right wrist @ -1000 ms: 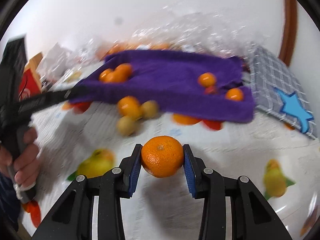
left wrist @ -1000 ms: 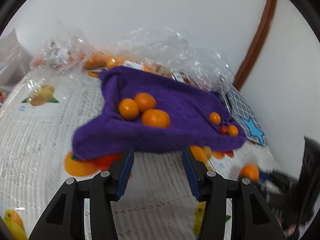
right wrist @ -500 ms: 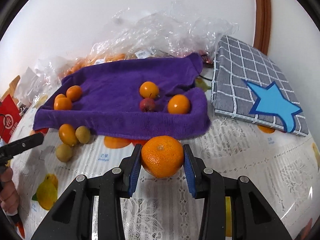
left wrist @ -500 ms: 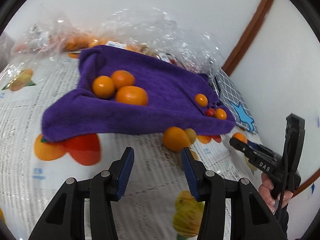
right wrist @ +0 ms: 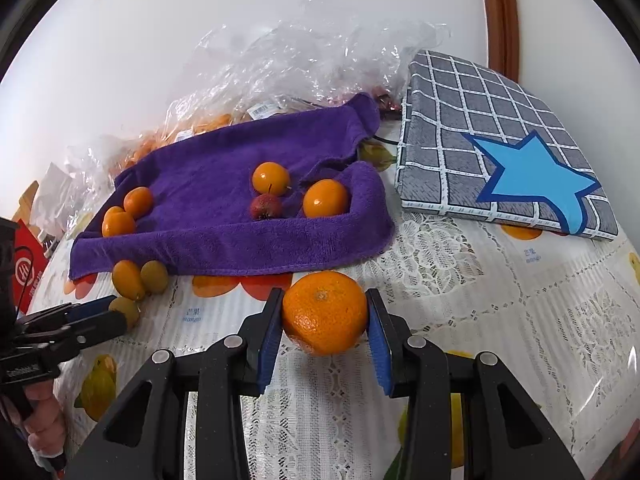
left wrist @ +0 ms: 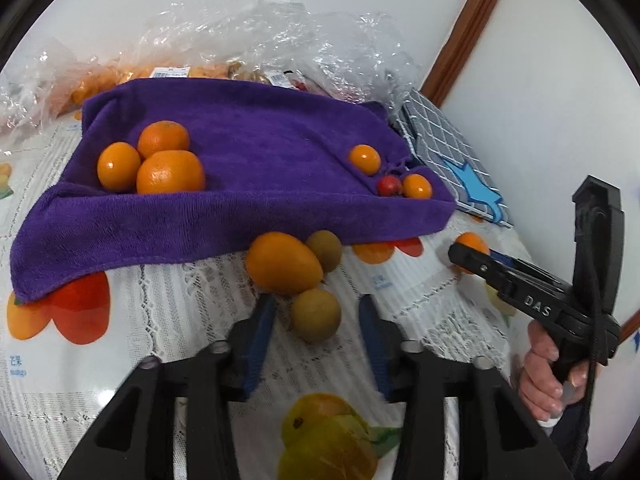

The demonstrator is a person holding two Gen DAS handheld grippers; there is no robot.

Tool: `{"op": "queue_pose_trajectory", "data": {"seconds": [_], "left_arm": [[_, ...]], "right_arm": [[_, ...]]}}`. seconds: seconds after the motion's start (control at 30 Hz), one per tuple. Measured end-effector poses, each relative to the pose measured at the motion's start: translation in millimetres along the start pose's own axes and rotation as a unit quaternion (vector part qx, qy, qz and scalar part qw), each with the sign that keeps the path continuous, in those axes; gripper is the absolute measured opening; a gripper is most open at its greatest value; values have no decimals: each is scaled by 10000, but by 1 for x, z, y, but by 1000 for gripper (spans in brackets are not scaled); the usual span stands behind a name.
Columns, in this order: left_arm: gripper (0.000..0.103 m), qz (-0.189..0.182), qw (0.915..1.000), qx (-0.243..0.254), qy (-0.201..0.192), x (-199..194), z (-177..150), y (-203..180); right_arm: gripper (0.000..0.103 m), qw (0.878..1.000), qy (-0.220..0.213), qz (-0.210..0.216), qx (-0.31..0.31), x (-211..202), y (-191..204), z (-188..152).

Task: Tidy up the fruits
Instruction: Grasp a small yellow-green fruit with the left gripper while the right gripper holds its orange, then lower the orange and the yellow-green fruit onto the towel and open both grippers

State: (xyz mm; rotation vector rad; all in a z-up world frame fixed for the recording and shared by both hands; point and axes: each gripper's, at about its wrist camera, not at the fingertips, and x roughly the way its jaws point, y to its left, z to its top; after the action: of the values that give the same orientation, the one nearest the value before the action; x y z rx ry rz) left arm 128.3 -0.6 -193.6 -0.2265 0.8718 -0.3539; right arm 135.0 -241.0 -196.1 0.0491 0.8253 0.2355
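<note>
Your right tool [right wrist: 325,316] is clamped on a mandarin [right wrist: 325,312], both blue pads pressed flat against its sides, and you hold it just off the front hem of the purple towel [right wrist: 224,184], above the fruit-print cloth on the desk [right wrist: 500,320]. Your left tool [left wrist: 316,320] sits low over that cloth with a small brownish-green fruit [left wrist: 316,314] between its jaws; the jaws have just been closing in on it, yet there's a sliver of daylight on either side and the pads are not pressing, so nothing is gripped there. Right beyond that fruit lies an oval orange fruit [left wrist: 283,262], touching it, with a second brownish-green fruit [left wrist: 325,249] tucked against the towel's edge. Up on the towel, three oranges [left wrist: 160,160] huddle together at the left end, and at the right end a small orange fruit [left wrist: 364,158], a little red fruit [left wrist: 389,185] and another small orange one [left wrist: 417,186] sit in the fold. Behind the towel you have crumpled clear plastic bags [left wrist: 272,32] with more orange fruit showing through. To the right, a grey checked cushion [right wrist: 500,136] with a blue star lies on the desk beside the towel. From the left wrist you can see your right hand [left wrist: 548,376] wrapped round the handle of its tool.
</note>
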Motion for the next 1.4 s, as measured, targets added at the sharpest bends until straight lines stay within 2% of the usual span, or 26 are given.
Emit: {"op": "queue_pose_trajectory", "data": {"seconds": [0.03, 0.27, 0.4, 1.03, 1.4], "left_arm": [[26, -23, 10000, -27, 24, 1, 0, 1], [26, -387, 9982, -302, -335, -15, -4, 12], [26, -415, 9974, -300, -512, -21, -5, 12], [25, -249, 9936, -455, -1005, -36, -5, 17], [25, -58, 9885, -830, -1259, -47, -3, 35]], "right_arm": [[40, 10000, 10, 12, -3, 0, 0, 0], [40, 10000, 41, 89, -1, 3, -1, 2], [40, 9999, 27, 111, -13, 3, -1, 2], [40, 9995, -67, 310, 9, -2, -1, 0], [40, 9987, -47, 440, 271, -3, -7, 0]]}}
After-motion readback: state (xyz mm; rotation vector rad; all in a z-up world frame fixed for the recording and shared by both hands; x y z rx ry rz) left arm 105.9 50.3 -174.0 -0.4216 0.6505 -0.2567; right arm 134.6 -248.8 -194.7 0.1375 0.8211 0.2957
